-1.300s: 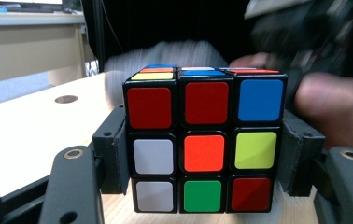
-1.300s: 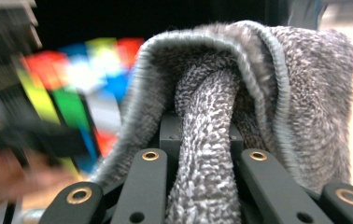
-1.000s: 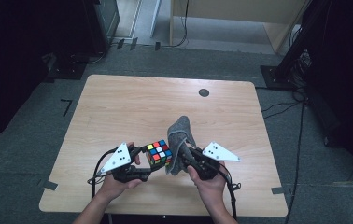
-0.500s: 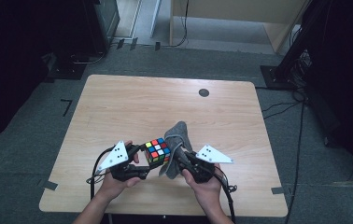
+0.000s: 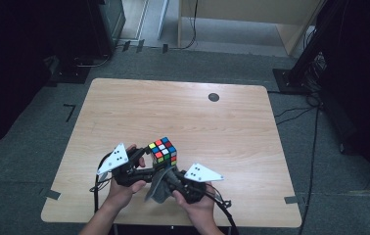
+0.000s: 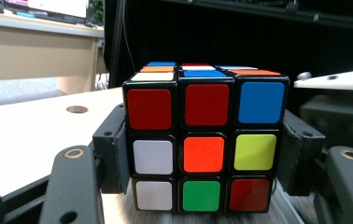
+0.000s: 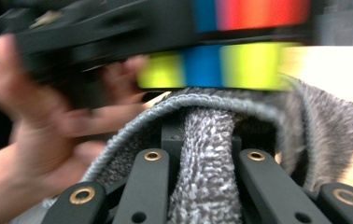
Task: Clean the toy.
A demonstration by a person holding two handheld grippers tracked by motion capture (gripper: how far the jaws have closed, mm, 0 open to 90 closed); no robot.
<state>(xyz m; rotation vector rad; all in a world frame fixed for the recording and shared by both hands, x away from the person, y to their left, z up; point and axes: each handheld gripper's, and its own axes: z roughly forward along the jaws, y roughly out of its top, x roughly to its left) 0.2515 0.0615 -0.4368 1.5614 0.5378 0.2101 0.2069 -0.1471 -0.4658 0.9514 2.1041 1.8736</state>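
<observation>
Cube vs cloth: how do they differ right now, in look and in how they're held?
The cube is rigid with coloured squares on black; the cloth is soft, grey and looped. The cube sits squarely between the jaws of the left gripper; the cloth is bunched and folded in the right gripper. In the high view the cube is above the table, the cloth beside and below it. Both are clamped.

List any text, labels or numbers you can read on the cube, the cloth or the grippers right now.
None readable.
Puzzle cube: plain colour stickers, no print.
Grey cloth: no tag or label showing.
Left gripper and right gripper: no markings seen.
Screen far behind: too small to read.
</observation>
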